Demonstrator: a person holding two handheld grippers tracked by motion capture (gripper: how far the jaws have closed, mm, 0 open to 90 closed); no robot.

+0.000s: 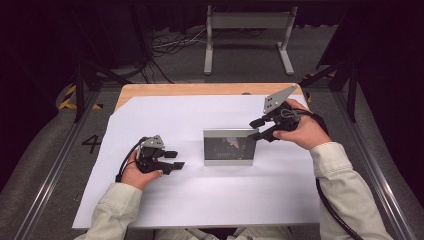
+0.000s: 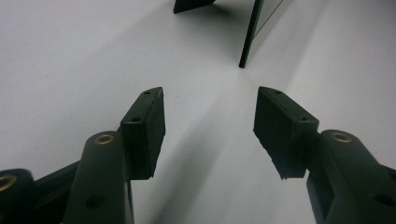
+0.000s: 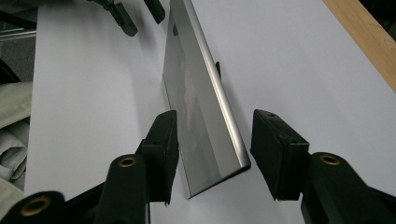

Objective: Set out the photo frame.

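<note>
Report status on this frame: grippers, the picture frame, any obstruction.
Left gripper open, resting on the white sheet. Right gripper open, fingers astride the end of the picture frame, not pressing. Frame standing upright. Nothing in the way.

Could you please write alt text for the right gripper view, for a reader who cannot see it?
A silver picture frame stands upright on white paper, its near end between the right gripper's two open black jaws, which are not pressing on it. The table's wooden edge runs along the upper right.

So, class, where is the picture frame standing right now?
In the high view, the silver picture frame stands upright mid-table on the white sheet, its right edge between the open jaws of the right gripper, with the left gripper apart to its left.
</note>
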